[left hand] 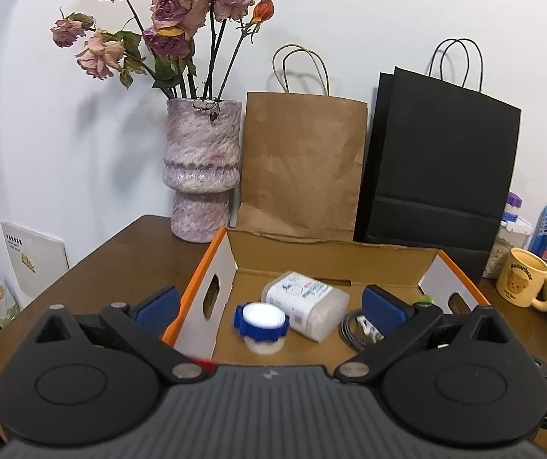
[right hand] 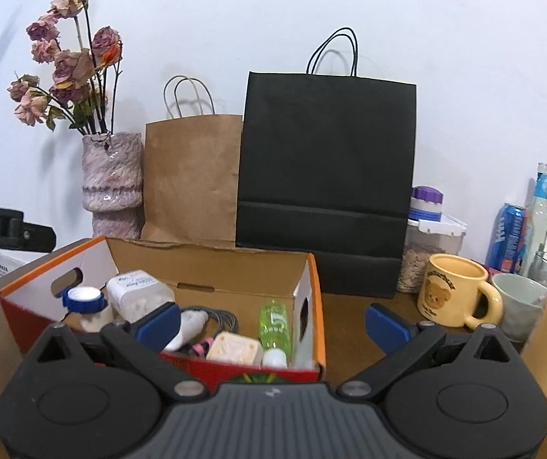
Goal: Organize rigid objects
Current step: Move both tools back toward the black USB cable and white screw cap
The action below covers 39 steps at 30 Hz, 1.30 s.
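Observation:
An orange-rimmed cardboard box (left hand: 219, 267) (right hand: 313, 287) sits on the brown table. Inside lie a blue-capped white jar (left hand: 261, 323) (right hand: 84, 300), a clear white container with a label (left hand: 305, 306) (right hand: 135, 294), a grey cable (left hand: 353, 331) (right hand: 223, 319), a green bottle (right hand: 274, 323) and a cream block (right hand: 235, 348). My left gripper (left hand: 271, 306) hovers open over the box's near side, nothing between its blue pads (left hand: 158, 306). My right gripper (right hand: 271, 323) is open too, above the box's right end, empty.
A purple vase (left hand: 202, 168) (right hand: 114, 183) with dried roses, a brown paper bag (left hand: 304, 168) (right hand: 193, 176) and a black paper bag (left hand: 441, 160) (right hand: 325, 176) stand behind the box. A yellow bear mug (left hand: 527, 277) (right hand: 455, 290), cans, a bottle and jars crowd the right.

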{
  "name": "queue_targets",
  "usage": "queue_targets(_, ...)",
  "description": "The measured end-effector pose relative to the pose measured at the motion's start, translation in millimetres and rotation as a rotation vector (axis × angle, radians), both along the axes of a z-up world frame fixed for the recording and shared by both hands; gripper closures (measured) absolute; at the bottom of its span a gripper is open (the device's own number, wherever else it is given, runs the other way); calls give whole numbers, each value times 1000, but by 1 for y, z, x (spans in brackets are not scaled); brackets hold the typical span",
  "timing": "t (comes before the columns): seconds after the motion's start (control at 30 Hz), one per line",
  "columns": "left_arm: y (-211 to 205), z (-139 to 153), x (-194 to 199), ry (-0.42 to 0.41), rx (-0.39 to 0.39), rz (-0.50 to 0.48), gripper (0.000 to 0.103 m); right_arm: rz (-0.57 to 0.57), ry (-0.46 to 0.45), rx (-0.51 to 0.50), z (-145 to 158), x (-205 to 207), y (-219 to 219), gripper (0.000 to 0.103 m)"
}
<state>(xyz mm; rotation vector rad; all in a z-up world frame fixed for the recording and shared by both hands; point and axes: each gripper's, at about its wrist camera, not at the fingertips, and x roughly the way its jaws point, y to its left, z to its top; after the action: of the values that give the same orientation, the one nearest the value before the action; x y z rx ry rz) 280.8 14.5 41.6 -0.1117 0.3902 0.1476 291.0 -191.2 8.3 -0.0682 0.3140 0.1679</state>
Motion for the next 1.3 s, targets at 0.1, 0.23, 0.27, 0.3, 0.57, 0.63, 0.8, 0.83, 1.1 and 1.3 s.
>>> queue_targets(0.1,-3,-2,-13,7,-5,-10,0,1,9,-4,-2,-13,-5,0)
queue_targets(0.23,-8,-6,-27,25,-6,-28,0,1,26,-8,-5,-29,-10,0)
queue_targets(0.27,-10,-7,-30,29,-3,-31,0,3,32,-7,-6,-34,-11,0)
queue_targets(0.3,-12,-8,-34,30,1,-32,0,3,37,-4,-7,-38,-13,0)
queue_targets(0.57,-28,-23,-62,74,32,-77,0,-5,95,2,-17,-69,-28,0)
queue_targets(0.63,-33,-29,-67,90,39,-87,0,-13,109,0,-21,-76,-32,0)
queue_targets(0.8,-42,-45,-77,147,46,-112,0,-36,139,8,-29,-93,-43,0)
queue_targets(0.83,-44,-49,-78,160,46,-118,0,-40,145,10,-30,-95,-45,0)
queue_targets(1.1,-53,-68,-88,232,51,-157,0,-76,182,19,-39,-108,-56,0)
queue_targets(1.3,-59,-82,-89,281,68,-167,0,-101,209,2,-46,-114,-57,0)
